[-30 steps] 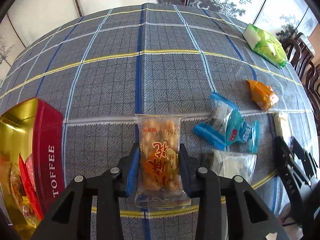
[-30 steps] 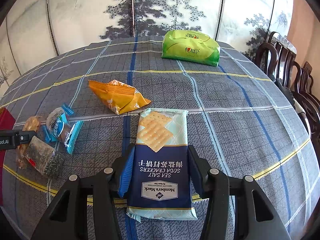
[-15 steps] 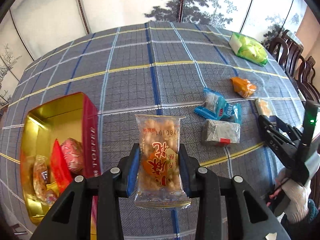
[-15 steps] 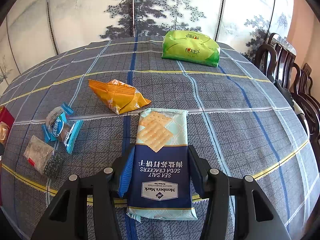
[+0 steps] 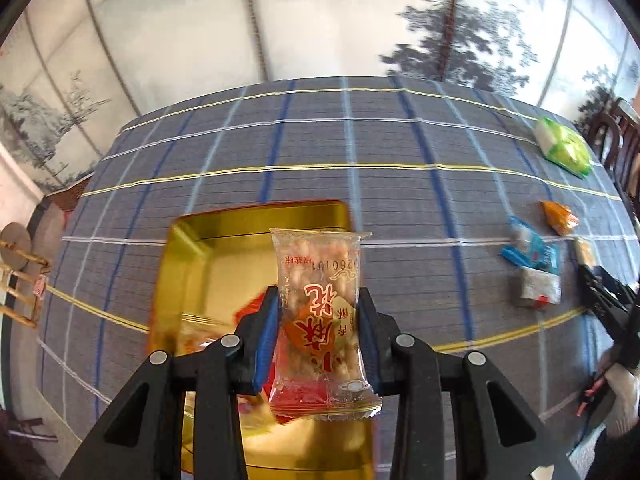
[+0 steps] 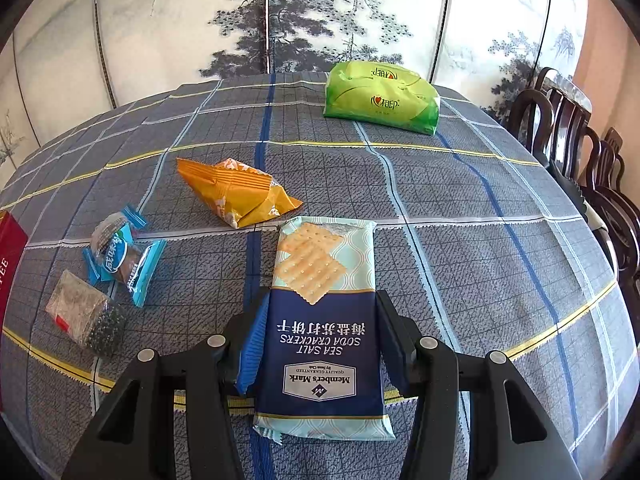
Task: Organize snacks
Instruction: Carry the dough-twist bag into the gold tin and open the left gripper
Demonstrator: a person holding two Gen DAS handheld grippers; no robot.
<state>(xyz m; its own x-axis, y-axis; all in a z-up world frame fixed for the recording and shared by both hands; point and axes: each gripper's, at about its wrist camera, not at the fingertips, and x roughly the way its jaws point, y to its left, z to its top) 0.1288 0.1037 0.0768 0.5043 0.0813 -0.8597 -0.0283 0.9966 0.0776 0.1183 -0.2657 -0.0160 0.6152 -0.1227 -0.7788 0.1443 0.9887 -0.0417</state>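
The left gripper clamps a clear peanut-snack packet above the open gold tin. Right of that tin, the right gripper grips a soda cracker pack on the tablecloth.

Folding screen behind table: pale panels, ink-painted pine trees, dark thin frame strips between panels. Table covered by grey-blue plaid cloth with blue, white, yellow lines. Dark carved wooden chairs along right edge, curved backs glossy. Peach-toned wall at far right. Bamboo-like rack at left edge in left wrist view. Bright daylight, soft shadows on cloth.
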